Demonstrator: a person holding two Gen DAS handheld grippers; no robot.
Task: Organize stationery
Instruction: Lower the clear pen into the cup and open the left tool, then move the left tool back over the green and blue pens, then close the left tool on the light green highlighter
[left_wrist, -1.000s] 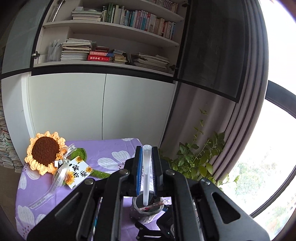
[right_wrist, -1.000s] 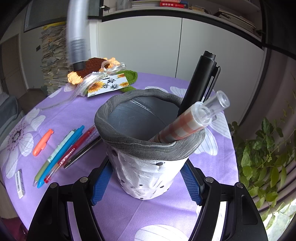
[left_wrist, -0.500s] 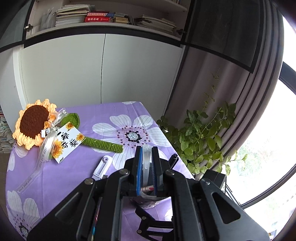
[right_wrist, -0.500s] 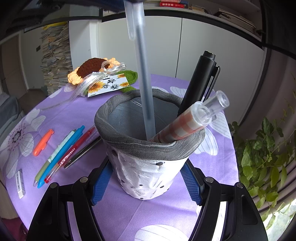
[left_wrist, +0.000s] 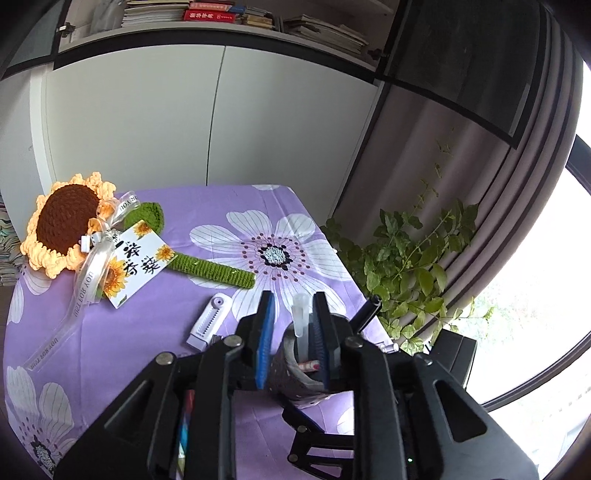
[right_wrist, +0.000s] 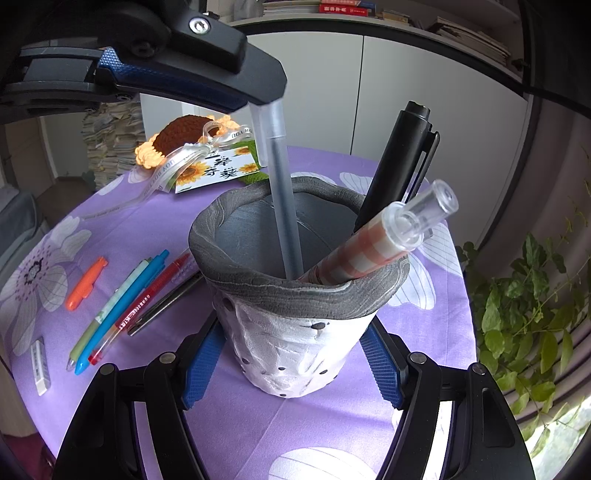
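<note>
Ribbon (left_wrist: 89, 275) reads "JOY FOR YOU".

Pen cup (right_wrist: 295, 332) mouth half-free beside three pens

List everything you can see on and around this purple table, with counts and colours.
pen holder: 1, grey rim, white body, near table edge
frosted pen: 1, translucent grey, standing in holder
black marker: 1, in holder
checked pen: 1, orange-white, in holder
loose pens: about 4, green, blue, red, dark, left of holder
orange pen: 1, further left
eraser: 1, white, table's left edge
correction tape: 1, white
crochet sunflower: 1, with card
tablecloth: purple, floral
plant: green, beside table
left gripper: open around frosted pen
right gripper: clamping holder
</note>
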